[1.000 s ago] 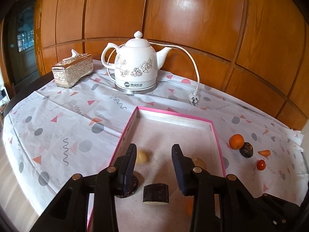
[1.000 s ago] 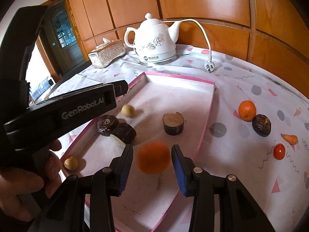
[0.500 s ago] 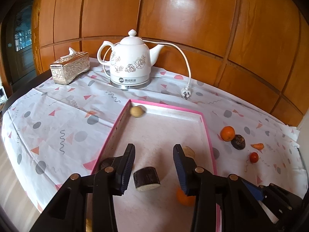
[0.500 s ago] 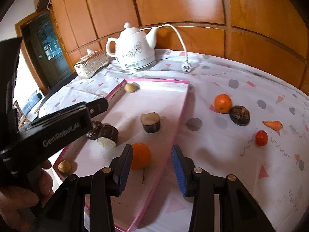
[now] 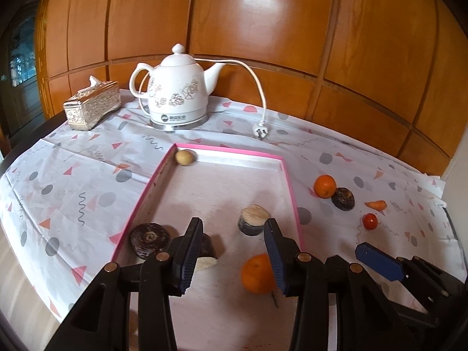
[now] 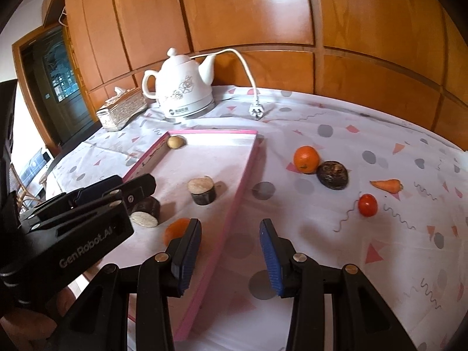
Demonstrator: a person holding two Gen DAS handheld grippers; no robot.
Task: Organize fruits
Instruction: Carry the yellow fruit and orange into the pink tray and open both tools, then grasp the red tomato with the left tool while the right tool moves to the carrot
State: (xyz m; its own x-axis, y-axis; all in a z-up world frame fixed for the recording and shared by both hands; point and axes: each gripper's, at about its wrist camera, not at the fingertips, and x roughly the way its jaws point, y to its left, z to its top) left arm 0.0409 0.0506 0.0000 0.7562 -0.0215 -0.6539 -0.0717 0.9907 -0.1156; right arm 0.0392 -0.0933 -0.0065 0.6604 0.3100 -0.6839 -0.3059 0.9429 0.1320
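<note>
item: pink-rimmed tray (image 5: 288,175) on the patterned tabletop (image 6: 365,134).
in the tray: one orange (image 5: 257,273) near the front right, two cut dark-skinned pieces (image 5: 253,220) (image 5: 206,253), a dark round fruit (image 5: 149,238), and a small tan fruit (image 5: 184,157) in the far left corner.
still outside, right of the tray: a second orange (image 6: 306,159) touching a dark round fruit (image 6: 333,174), a carrot piece (image 6: 387,185), a small red tomato (image 6: 367,204).
left gripper (image 5: 232,251): jaws wide, holding nothing, over the tray.
right gripper (image 6: 229,248): jaws wide, holding nothing, straddling the tray's right rim.
risks, as judged: round fruit may roll when set down or nudged; lowering the right jaws here could catch the rim and tip the tray; gripping the outer orange may knock its dark neighbour.
obscured: the tray's near end lies behind the grippers; the tray orange is half hidden by a jaw in both views; the kinds of the dark fruits cannot be told.
</note>
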